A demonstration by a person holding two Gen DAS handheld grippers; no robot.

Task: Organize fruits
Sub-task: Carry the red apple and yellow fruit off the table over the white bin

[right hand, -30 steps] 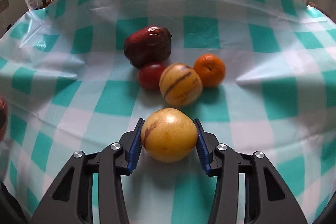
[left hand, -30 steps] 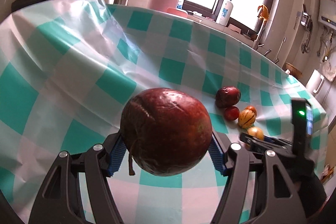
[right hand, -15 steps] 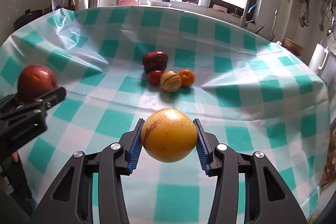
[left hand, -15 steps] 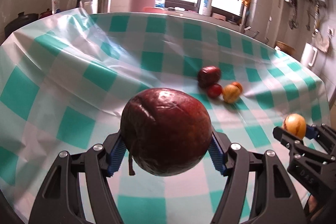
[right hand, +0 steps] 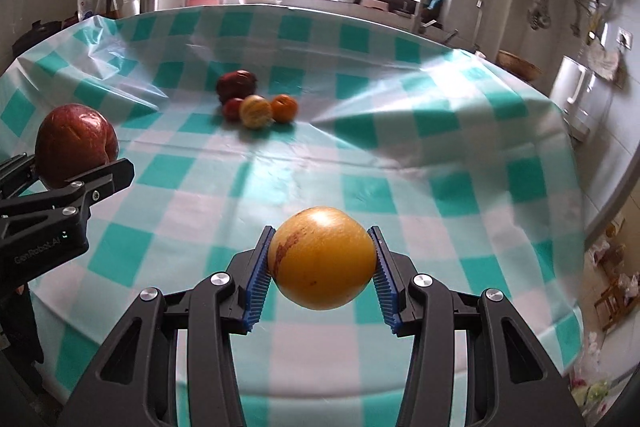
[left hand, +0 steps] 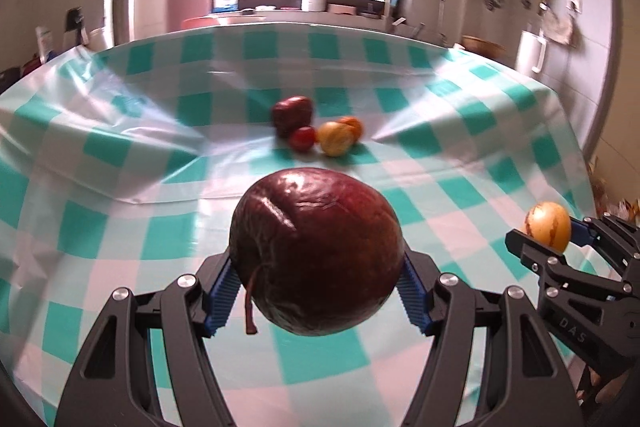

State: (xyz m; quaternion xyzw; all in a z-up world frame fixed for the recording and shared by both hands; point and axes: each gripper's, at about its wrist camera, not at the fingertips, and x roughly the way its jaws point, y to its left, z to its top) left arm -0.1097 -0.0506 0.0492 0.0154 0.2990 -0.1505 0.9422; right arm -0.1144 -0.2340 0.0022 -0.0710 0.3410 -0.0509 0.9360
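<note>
Two fruits are held aloft over the checked surface point(right hand: 400, 131). On the left, the left gripper point(left hand: 316, 291) has its jaws clamped on a large dark red fruit point(left hand: 316, 251). Farther back, near the middle, four fruits lie in a touching cluster point(right hand: 256, 99): a dark red one, a small red one, a striped yellow one and an orange one. On the right, the right gripper point(right hand: 322, 267) grips a yellow fruit point(right hand: 322, 257). Judging by this, grouping seems partly done; both carried fruits remain unplaced.
</note>
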